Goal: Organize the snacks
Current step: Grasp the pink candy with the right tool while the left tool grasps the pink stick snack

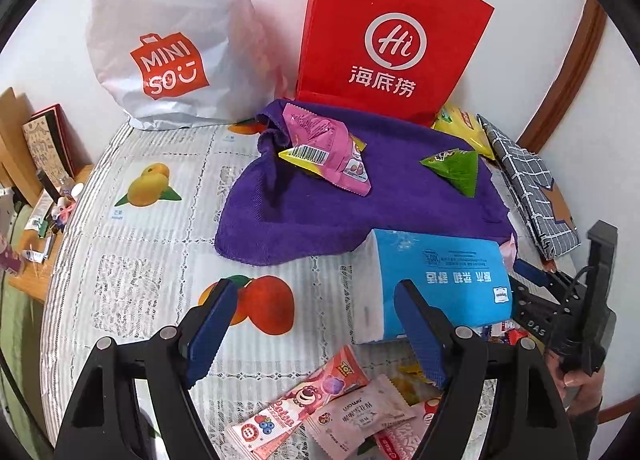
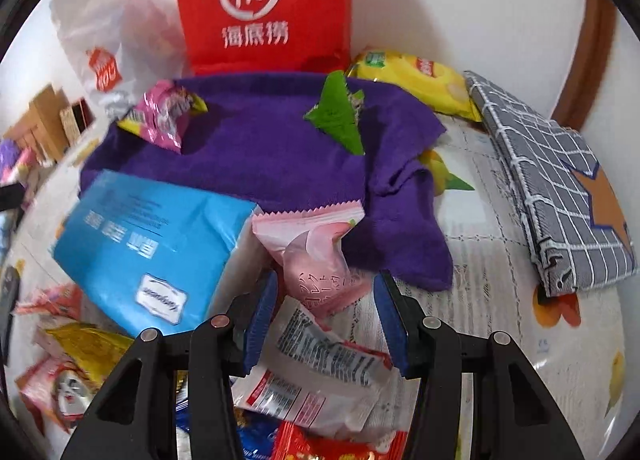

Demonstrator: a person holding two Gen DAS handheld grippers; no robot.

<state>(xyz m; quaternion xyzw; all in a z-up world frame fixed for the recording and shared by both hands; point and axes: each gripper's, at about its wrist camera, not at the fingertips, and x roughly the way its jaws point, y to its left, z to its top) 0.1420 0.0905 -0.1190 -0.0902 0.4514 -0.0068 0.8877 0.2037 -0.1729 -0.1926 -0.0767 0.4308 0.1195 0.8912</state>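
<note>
Right gripper [image 2: 326, 324] fingers spread around a pale pink snack packet [image 2: 320, 260] beside the purple towel [image 2: 256, 155], left gripper [image 1: 316, 334] fingers spread, empty above the tabletop [image 1: 132, 260], red bag [image 1: 392, 31] reading "Hi", white bag [image 1: 160, 31] reading "MINISO".

left hand-held gripper [image 1: 316, 324]: lower centre of its view, blue-padded fingers spread wide, nothing between them | right hand-held gripper [image 2: 326, 320]: lower centre of its view, jaws parted, gripping nothing | person's hand [image 1: 576, 376]: lower right, on right gripper's handle
</note>
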